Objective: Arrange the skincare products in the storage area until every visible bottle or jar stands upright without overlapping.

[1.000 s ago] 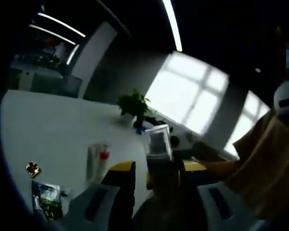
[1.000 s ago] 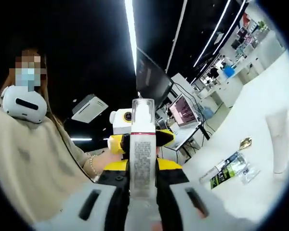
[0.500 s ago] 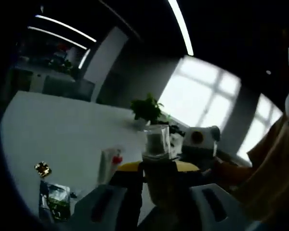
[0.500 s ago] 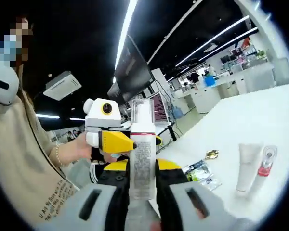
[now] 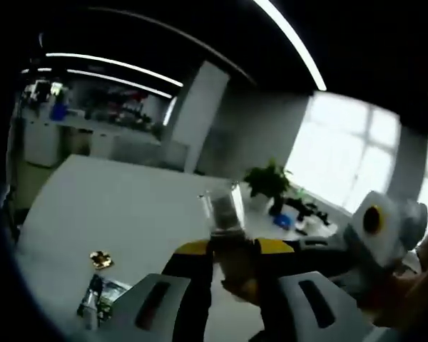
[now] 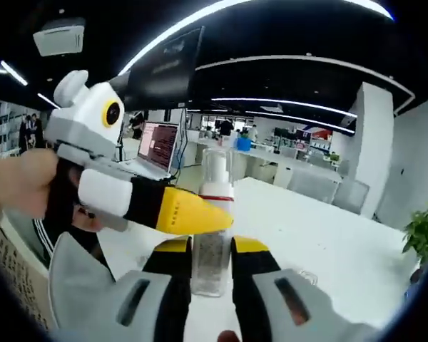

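Holding a clear-capped pump bottle (image 6: 212,221) between its yellow-tipped jaws, the right gripper (image 6: 211,249) carries it upright above the white table (image 6: 321,235), and the left gripper (image 6: 139,203) crosses in from the left with its yellow tip just beside the bottle's red collar. In the left gripper view, the left gripper (image 5: 232,253) is closed on a bottle with a clear square cap (image 5: 225,214), also held off the table (image 5: 107,206). Doing this step well probably means bringing each bottle down vertically onto bare tabletop, well apart from the other, letting the base seat flat before the jaws part, and keeping the two grippers from knocking together. A green sachet (image 5: 103,299) and a small gold item (image 5: 100,259) lie near the table's edge, and a potted plant (image 5: 268,182) stands further back. That view is dim, so the lower bottle body is hard to make out, and the storage area itself cannot be identified. Which products remain lying down cannot be told.
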A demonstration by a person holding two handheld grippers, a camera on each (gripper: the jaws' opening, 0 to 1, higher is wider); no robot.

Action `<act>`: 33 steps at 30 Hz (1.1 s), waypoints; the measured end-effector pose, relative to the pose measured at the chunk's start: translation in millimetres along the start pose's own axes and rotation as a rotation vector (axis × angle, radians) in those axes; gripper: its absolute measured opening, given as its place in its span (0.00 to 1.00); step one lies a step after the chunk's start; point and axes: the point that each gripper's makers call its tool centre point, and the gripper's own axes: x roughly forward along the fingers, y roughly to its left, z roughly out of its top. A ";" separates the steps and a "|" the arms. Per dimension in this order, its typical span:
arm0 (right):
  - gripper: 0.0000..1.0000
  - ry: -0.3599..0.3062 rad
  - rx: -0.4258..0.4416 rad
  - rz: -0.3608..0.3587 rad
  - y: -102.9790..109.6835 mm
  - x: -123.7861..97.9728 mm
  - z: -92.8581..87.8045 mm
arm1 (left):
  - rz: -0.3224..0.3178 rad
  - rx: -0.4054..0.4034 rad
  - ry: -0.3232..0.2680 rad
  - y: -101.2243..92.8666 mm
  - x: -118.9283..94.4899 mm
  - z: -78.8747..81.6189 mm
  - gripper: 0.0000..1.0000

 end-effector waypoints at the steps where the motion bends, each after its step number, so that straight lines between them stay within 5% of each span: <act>1: 0.21 0.009 -0.023 -0.009 -0.3 -0.2 0.1 | 0.000 -0.010 -0.011 -0.8 -0.8 1.8 0.19; 13: 0.22 -0.047 0.045 0.075 -0.1 -7.1 5.4 | -0.120 -0.004 -0.020 -7.7 -5.8 8.7 0.15; 18: 0.23 -0.143 0.042 0.195 6.5 -16.0 22.7 | -0.289 -0.094 -0.055 -17.1 -18.1 20.2 0.15; 22: 0.24 -0.149 0.061 0.265 11.9 -19.2 26.8 | -0.388 -0.057 -0.045 -25.7 -25.7 22.4 0.15; 27: 0.24 -0.207 0.346 0.490 27.3 -36.7 45.3 | -0.568 -0.072 -0.062 -43.6 -45.0 32.2 0.15; 30: 0.24 -0.207 0.362 0.584 39.1 -48.0 49.3 | -0.687 -0.082 -0.035 -52.7 -54.8 31.8 0.15; 33: 0.22 -0.202 0.391 0.621 43.5 -53.8 52.6 | -0.737 -0.038 -0.024 -56.2 -58.1 32.0 0.15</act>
